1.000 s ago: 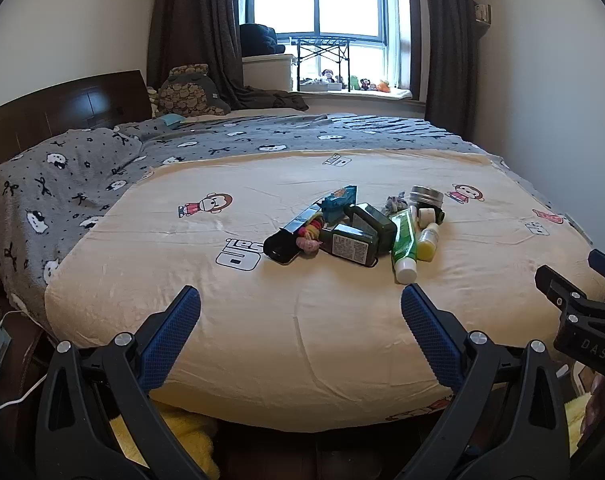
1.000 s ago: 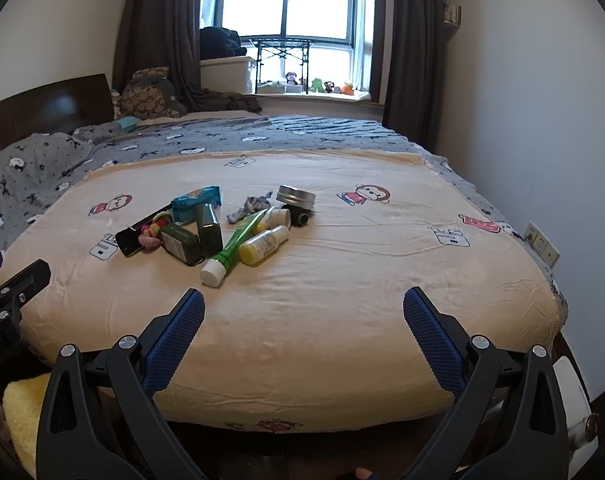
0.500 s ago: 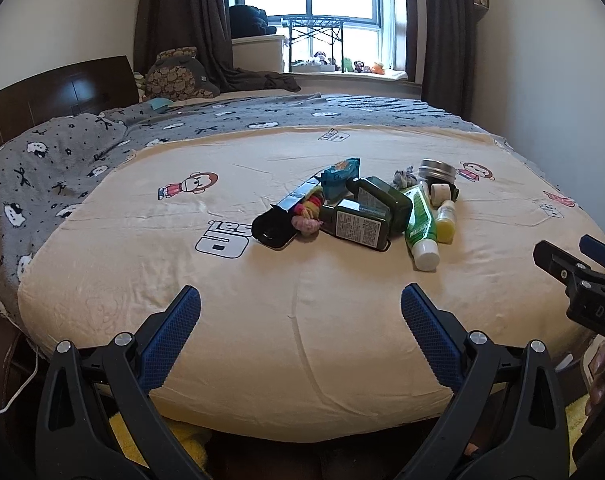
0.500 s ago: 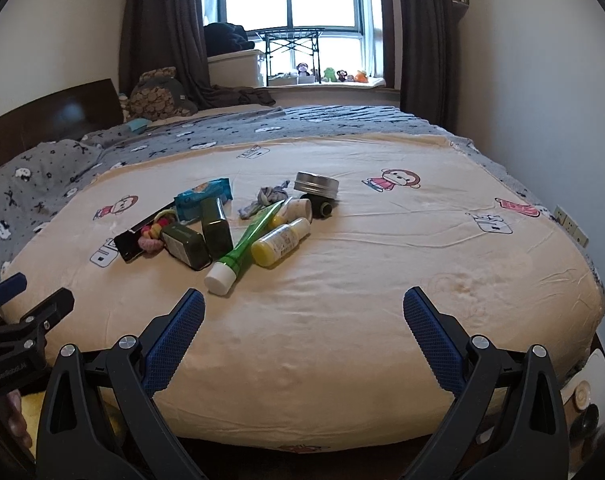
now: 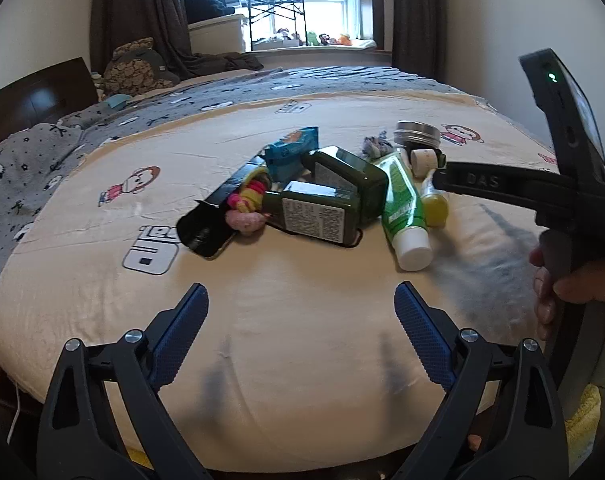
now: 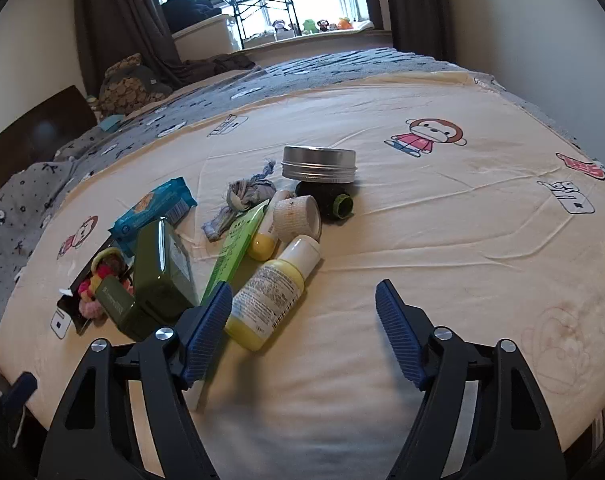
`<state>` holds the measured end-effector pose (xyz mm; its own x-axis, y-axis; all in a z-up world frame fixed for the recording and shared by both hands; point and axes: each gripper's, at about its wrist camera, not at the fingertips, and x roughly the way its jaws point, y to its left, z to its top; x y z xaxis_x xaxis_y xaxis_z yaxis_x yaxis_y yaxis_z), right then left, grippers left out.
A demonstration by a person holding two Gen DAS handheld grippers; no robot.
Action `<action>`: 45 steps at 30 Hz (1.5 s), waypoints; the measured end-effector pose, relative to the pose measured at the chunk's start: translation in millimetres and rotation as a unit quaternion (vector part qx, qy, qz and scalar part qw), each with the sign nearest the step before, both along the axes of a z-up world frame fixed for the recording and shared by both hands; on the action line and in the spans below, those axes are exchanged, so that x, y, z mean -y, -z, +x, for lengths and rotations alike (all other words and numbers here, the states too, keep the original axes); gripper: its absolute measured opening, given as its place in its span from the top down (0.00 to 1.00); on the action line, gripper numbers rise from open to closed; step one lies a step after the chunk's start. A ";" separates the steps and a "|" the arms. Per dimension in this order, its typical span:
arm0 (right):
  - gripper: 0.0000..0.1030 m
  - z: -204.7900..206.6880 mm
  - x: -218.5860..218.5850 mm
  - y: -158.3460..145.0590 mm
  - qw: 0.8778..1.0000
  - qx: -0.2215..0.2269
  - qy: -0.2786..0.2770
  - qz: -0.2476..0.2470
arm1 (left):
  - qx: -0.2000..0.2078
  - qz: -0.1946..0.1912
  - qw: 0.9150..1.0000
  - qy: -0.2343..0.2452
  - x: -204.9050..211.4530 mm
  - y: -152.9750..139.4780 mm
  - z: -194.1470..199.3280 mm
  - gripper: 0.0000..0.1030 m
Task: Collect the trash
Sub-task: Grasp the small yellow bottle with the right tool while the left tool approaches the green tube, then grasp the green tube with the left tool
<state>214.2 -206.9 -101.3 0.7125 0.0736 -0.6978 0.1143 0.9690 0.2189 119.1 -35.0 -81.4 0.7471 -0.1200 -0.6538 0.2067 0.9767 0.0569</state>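
A pile of items lies on the cream bed sheet (image 5: 302, 300): two dark green bottles (image 5: 334, 188), a green tube (image 5: 404, 208) with a white cap, a yellow bottle (image 6: 270, 292), a blue wrapper (image 5: 290, 150), a black packet (image 5: 218, 216), a metal tin (image 6: 318, 164), a grey cloth scrap (image 6: 242, 196). My left gripper (image 5: 302, 340) is open and empty, short of the pile. My right gripper (image 6: 302, 320) is open and empty, its left finger (image 6: 206, 320) beside the yellow bottle. The right gripper body (image 5: 542, 192) shows in the left wrist view.
A grey patterned blanket (image 5: 42, 148) covers the far and left part of the bed. A dark headboard (image 5: 30, 100) stands at left. A window sill with small toys (image 6: 314, 26) is at the back. A wall (image 6: 542, 40) runs along the right.
Both grippers have moved forward over the bed toward the pile. The right gripper has come much closer and now hovers by the yellow bottle and green tube.
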 end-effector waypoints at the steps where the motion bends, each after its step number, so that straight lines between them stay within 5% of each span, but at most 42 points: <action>1: 0.36 6.0 -0.9 2.4 1.000 -0.009 -0.005 0.010 | -0.003 -0.005 1.000 0.008 3.8 2.1 3.0 0.19; 8: 0.45 38.9 -4.6 19.3 0.998 -0.054 -0.008 0.021 | -0.017 -0.021 0.998 0.052 25.4 12.8 14.1 0.27; 13: 0.67 40.2 -6.7 15.5 0.997 -0.060 -0.039 0.005 | -0.028 -0.048 0.996 0.072 33.0 12.9 20.8 0.29; 20: 0.68 19.0 27.1 4.7 0.998 -0.046 -0.032 -0.025 | -0.044 -0.066 0.992 0.097 54.6 11.0 35.5 0.33; 30: 0.68 -11.8 51.4 1.0 0.999 -0.036 -0.029 -0.019 | -0.081 -0.043 0.991 0.100 95.7 31.7 86.2 0.43; 35: 0.68 -23.7 48.3 -1.2 0.999 -0.031 -0.037 -0.015 | -0.100 -0.048 0.988 0.107 95.0 33.2 99.6 0.74; 45: 0.68 -66.3 23.7 -16.8 0.997 -0.001 -0.073 -0.029 | -0.069 -0.050 0.989 0.124 67.9 19.0 33.8 0.74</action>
<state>148.0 -230.6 -84.6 0.6957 0.1353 -0.7055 -0.0276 0.9864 0.1619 152.9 -102.9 -100.4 0.5908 -0.3573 -0.7234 0.4395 0.8944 -0.0828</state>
